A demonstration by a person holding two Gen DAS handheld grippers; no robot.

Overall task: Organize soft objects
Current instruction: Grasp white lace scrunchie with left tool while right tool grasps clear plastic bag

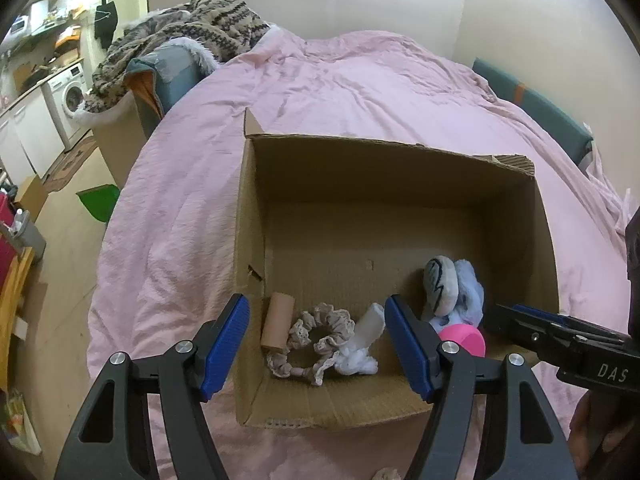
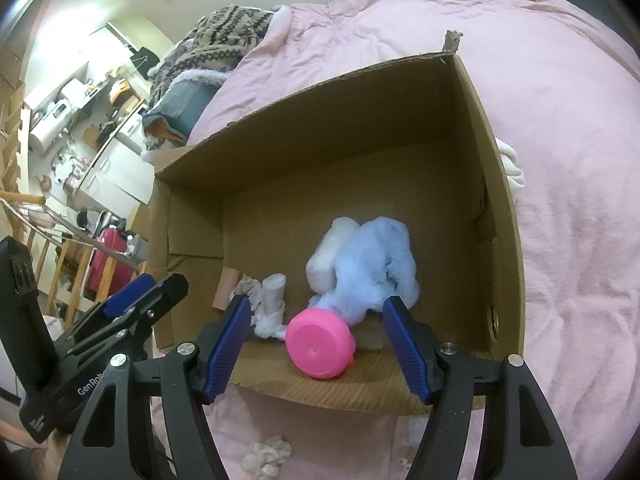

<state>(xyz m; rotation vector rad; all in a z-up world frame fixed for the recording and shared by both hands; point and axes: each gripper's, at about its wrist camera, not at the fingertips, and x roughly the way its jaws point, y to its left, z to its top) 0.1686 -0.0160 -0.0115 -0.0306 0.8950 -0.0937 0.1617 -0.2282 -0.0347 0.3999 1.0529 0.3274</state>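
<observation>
An open brown cardboard box (image 1: 400, 184) sits on a bed with a wrinkly pink blanket (image 1: 340, 88). The soft things are inside the box, all near the front wall. A fluffy light blue plush toy (image 2: 372, 264) lies on the right side of the box floor. A round white and grey stuffed piece (image 1: 440, 286) leans on it. A bright pink plastic cup (image 2: 318, 342) lies on its side, touching the blue toy.

To the left of the cup is a crumpled white sock (image 1: 362, 346). Next to the sock is a beige ruffled scrunchie (image 1: 316, 340), lying flat like a ring. A short brown cardboard tube (image 1: 276, 322) sits at the far left, touching the scrunchie.

The left gripper (image 1: 316, 344) hangs over the front of the box, above the scrunchie and sock. Its blue fingers (image 1: 226, 344) are spread wide and hold nothing. The right gripper (image 2: 316, 344) is over the front edge too, with the pink cup showing between its fingers. It is also spread wide and grabs nothing.

Another small beige ruffled scrunchie (image 2: 266, 458) lies on the blanket in front of the box. Something white (image 2: 512, 166) peeks out behind the box's right wall. A brown patterned knit blanket (image 1: 192, 36) is piled at the far side of the bed. A white washing machine (image 1: 68, 102) stands far off to the left.
</observation>
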